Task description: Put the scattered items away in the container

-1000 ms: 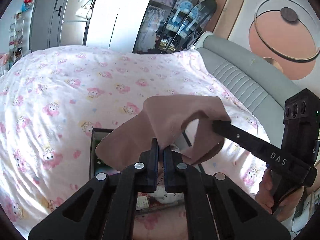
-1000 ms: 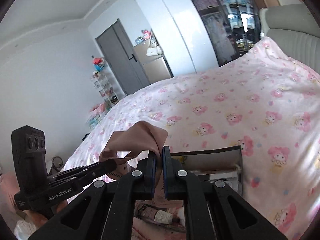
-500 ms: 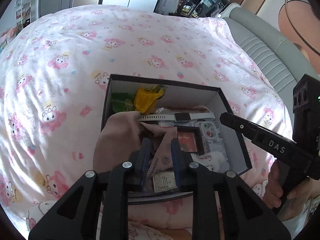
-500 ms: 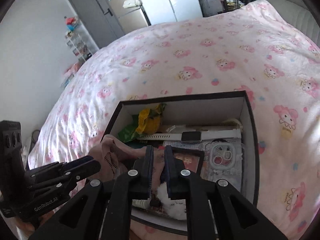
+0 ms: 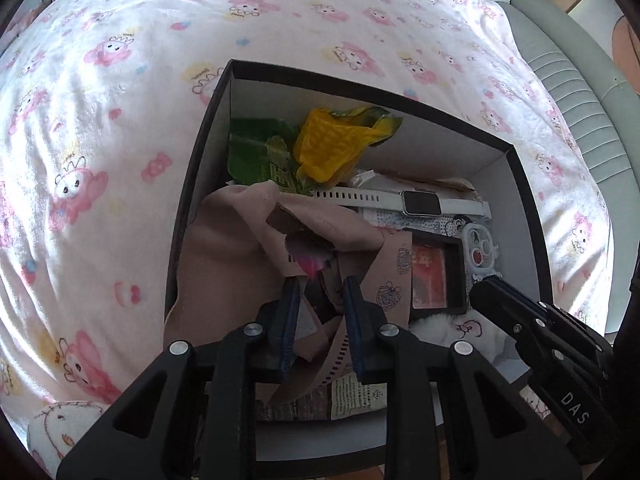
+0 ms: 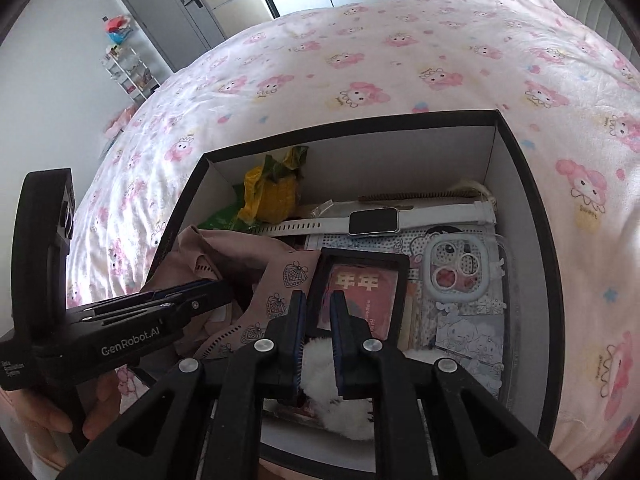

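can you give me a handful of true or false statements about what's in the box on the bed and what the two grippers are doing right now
1. The white smartwatch lies inside the black box. True.
2. The pink cloth lies entirely on the bedspread. False: it lies in the box, draped over its near left wall.
3. The left gripper is clamped on the cloth. False: its jaws stand apart, having just opened.
4. A yellow wrapper sits in the far left corner. True.
5. The box is empty. False: it holds a phone case, a framed red picture and more.

Open black box (image 6: 536, 216), white watch (image 6: 374, 221), pink cloth (image 6: 240, 252)
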